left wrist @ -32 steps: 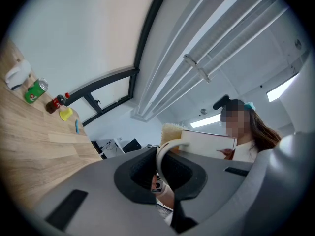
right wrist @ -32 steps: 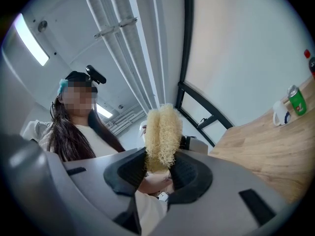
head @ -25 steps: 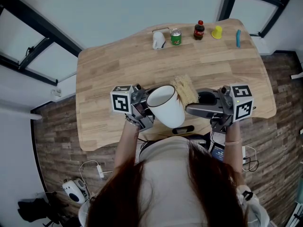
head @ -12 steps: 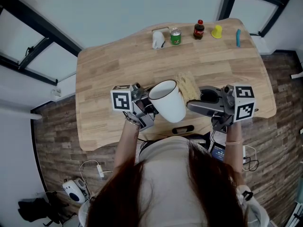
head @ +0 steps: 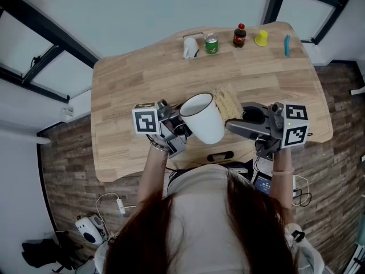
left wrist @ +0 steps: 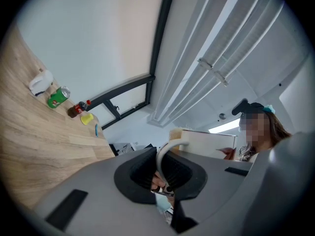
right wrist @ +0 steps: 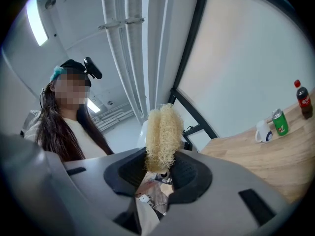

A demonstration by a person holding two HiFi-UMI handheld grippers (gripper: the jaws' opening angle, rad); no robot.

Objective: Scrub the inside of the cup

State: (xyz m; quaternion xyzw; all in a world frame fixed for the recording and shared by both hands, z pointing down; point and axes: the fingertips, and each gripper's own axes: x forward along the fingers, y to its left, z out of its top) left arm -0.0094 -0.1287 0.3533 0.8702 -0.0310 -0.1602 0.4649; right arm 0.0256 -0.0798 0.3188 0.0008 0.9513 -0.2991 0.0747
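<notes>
Left gripper (head: 173, 131): jaws shut on the cup handle (left wrist: 166, 154). In the left gripper view the thin white loop is pinched between the black pads (left wrist: 140, 168).

Cup (head: 201, 119): white, held off the table (head: 131, 84) and tilted. The body hangs just right of the left fingers and the mouth faces up and away from the person.

Scrubber (head: 227, 103): a pale yellow fibrous bundle just beside the cup rim on the right, outside the mouth. I can't tell if it touches the rim.

Right gripper (head: 231, 125): jaws clamped on the scrubber's base. In the right gripper view the bundle (right wrist: 161, 132) stands straight out past the fingertips, squeezed between both pads (right wrist: 189, 173). The jaws point left at the cup, and the tips are near its side wall.

Far table edge, well beyond both sets of fingers, left to right:
- white mug (head: 190, 48)
- green can (head: 211, 44)
- cola bottle (head: 240, 36)
- small yellow item (head: 261, 38)
- blue stick-shaped item (head: 287, 46)
</notes>
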